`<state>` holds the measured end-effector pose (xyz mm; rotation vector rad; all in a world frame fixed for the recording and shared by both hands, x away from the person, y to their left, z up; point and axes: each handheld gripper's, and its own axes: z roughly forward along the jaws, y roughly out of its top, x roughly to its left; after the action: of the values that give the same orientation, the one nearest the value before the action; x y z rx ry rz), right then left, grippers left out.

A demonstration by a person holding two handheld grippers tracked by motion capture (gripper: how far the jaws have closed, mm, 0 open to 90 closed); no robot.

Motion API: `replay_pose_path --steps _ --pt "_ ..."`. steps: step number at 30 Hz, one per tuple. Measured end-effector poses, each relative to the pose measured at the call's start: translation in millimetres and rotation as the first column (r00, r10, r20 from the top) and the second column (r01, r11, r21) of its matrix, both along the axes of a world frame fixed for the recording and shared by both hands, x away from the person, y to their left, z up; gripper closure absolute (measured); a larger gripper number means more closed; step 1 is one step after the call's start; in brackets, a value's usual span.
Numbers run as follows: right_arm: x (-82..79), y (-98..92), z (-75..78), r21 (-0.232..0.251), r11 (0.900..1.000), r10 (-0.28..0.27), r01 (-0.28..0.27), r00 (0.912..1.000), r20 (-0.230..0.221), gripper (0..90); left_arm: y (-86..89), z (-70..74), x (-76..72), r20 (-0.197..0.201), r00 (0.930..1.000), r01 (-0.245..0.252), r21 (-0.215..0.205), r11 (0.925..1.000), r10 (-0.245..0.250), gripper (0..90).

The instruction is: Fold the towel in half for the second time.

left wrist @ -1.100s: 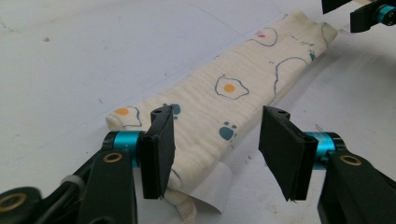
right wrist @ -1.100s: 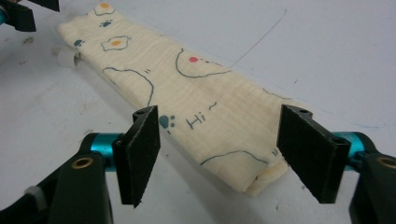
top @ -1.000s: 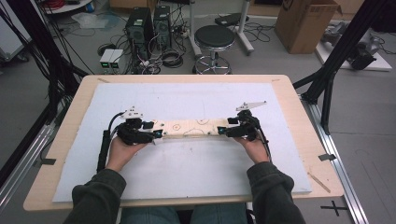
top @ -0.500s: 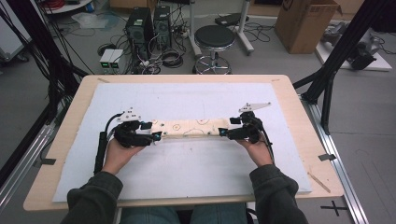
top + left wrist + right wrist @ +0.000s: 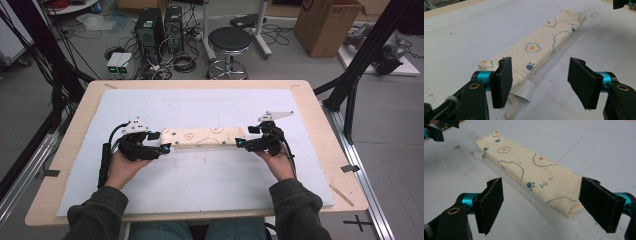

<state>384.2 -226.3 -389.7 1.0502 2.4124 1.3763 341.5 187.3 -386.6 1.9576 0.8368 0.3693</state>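
On the white-covered wooden desk (image 5: 320,125) lies a long folded cream cloth printed with fried eggs and paw marks (image 5: 202,137); the left hand-held gripper (image 5: 161,144) and right hand-held gripper (image 5: 242,137) flank its ends, jaws spread after just opening, pinching nothing.

Left hand-held gripper (image 5: 540,82) view: left pad covers the folded cloth's (image 5: 534,53) near edge, so contact there can't be judged; white tag (image 5: 525,92) partly tucked under the cloth, no print readable. Right hand-held gripper (image 5: 541,206) view: right pad sits against the cloth's near end, touching or not unclear. High view: cloth print too small to read; person cut off at bottom edge.
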Motion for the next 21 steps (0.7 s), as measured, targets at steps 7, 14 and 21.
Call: replay_pose_path --steps 7,14,21 --pt "-8.3 1.8 4.3 -0.016 1.0 0.007 -0.007 0.9997 0.022 18.9 3.7 -0.5 -6.9 0.008 0.9999 -0.009 -0.003 1.0 0.009 35.5" --pt "-13.9 0.8 6.6 -0.01 1.0 0.017 -0.016 0.9993 0.032 18.7 10.4 -0.2 -15.3 0.016 0.9998 -0.014 0.001 0.9999 0.014 34.8" --pt "-20.6 -3.4 3.8 -0.005 1.0 0.01 -0.01 0.9994 0.033 18.6 17.2 -1.8 -22.7 0.02 0.9996 -0.02 -0.004 0.9998 0.02 34.5"
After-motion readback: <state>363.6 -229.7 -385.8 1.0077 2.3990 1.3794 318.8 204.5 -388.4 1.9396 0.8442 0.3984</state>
